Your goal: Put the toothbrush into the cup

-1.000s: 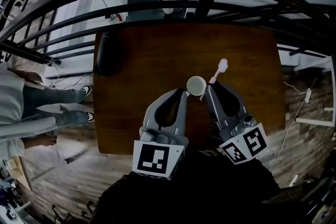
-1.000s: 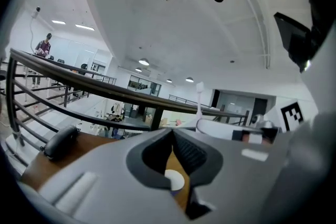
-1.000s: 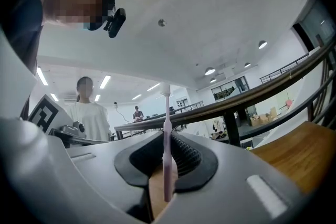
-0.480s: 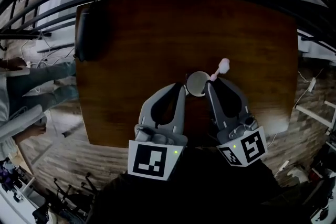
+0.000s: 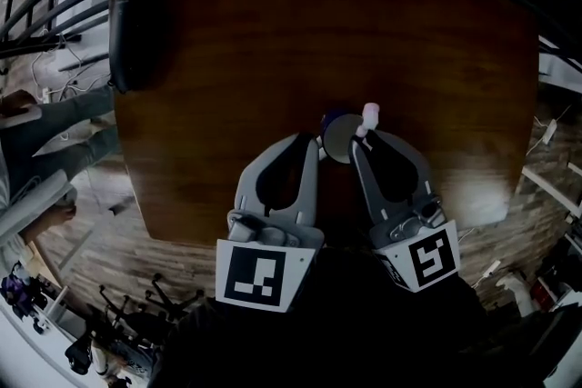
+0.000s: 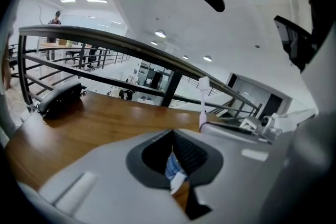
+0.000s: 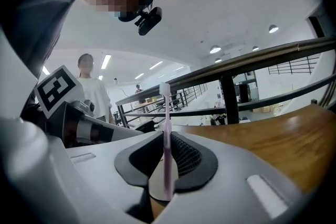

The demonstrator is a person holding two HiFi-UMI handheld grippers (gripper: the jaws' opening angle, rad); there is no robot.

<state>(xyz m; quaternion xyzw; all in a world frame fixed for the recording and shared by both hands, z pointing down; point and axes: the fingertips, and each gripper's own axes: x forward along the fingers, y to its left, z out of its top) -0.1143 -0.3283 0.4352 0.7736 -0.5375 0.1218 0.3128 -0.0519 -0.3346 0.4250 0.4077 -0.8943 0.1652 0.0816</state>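
1. Your right gripper (image 5: 357,146) is clamped on the upright toothbrush (image 7: 166,139), at the cup's (image 5: 337,139) right edge.
2. Your left gripper (image 5: 318,141) pinches the cup wall.
3. The brush seems light, stiff and slippery: hold it mid-handle.

1. Your left gripper (image 5: 316,141) and right gripper (image 5: 356,141) meet at the cup (image 5: 338,139), midway along the table (image 5: 227,59) and nearer its near edge. The cup fills the gap between their tips, so nothing passes there.
2. The left gripper pinches the cup's rim. The right one is clamped on the toothbrush (image 5: 366,118), which stands upright at the cup's right rim and blocks a sideways sweep there.
3. A dark pouch (image 5: 136,36) takes up the far-left corner.
4. A railing (image 6: 131,47) runs just past the far edge.
5. You have bare wood from the cup to the far, left and right edges.
6. A person (image 5: 45,132) stands off the left edge.
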